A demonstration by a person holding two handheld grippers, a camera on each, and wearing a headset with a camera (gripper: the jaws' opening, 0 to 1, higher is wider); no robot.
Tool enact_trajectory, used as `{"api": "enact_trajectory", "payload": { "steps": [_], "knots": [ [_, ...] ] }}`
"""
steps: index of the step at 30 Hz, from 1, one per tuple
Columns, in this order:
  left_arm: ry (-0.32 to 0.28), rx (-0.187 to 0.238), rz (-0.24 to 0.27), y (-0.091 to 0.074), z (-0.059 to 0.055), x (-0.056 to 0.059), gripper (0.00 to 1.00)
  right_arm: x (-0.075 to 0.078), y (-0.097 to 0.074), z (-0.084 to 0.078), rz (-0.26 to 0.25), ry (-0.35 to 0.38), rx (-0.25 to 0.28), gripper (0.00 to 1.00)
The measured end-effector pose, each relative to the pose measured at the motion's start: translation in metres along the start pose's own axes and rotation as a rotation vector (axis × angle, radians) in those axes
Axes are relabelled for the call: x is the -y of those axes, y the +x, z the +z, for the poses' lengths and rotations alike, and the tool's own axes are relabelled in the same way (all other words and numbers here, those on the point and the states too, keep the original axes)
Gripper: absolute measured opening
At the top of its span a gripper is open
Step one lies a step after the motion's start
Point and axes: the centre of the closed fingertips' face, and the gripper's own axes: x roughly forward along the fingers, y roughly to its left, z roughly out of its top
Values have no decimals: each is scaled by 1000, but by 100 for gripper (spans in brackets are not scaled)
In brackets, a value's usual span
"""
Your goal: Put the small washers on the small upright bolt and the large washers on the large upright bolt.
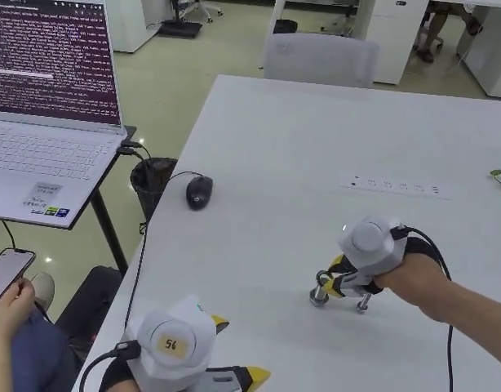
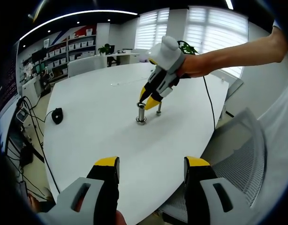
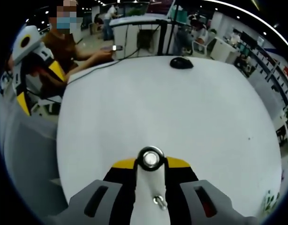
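White tabletop (image 1: 316, 147) runs wide and mostly bare, with a mouse (image 1: 199, 192) and a power strip (image 1: 395, 187) lying well apart from the work. The large upright bolt (image 1: 319, 295) and the small upright bolt (image 1: 363, 305) are stood just beside each other near the person's edge. The right gripper (image 1: 336, 282) is held over them, its fingers (image 3: 123, 165) set either side of a ring-shaped metal top (image 3: 150, 159). Whether that ring is a pinched washer or the bolt's own end cannot be told. The left gripper (image 2: 151, 165) hangs back at the tabletop's edge, its fingers spread with nothing between them.

Washers are judged to be thin, stiff, light and smooth, so a slip is likely. Each would best be taken across its outer rim and kept level over the shaft. The bolts look free-standing and could be tipped by a sideways knock.
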Motion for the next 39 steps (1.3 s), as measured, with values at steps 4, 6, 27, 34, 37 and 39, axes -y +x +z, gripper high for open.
{"api": "enact_trajectory", "payload": {
  "steps": [4, 6, 27, 34, 37, 39],
  "knots": [
    [-4, 2, 2, 0, 1, -1, 55, -2, 4, -3, 6, -18, -20, 23],
    [-3, 0, 3, 0, 0, -1, 55, -1, 6, -4, 9, -16, -24, 23],
    [-16, -9, 15, 0, -2, -6, 55, -5, 38, -24, 42, 18, -100, 23],
    [-19, -10, 23, 1, 0, -7, 55, -5, 44, -28, 41, 34, -110, 24],
    [-19, -13, 24, 2, 1, -7, 55, -5, 46, -27, 36, 51, -99, 24],
    [-20, -14, 26, 3, 1, -6, 55, -5, 45, -26, 37, 52, -96, 24]
  ]
}}
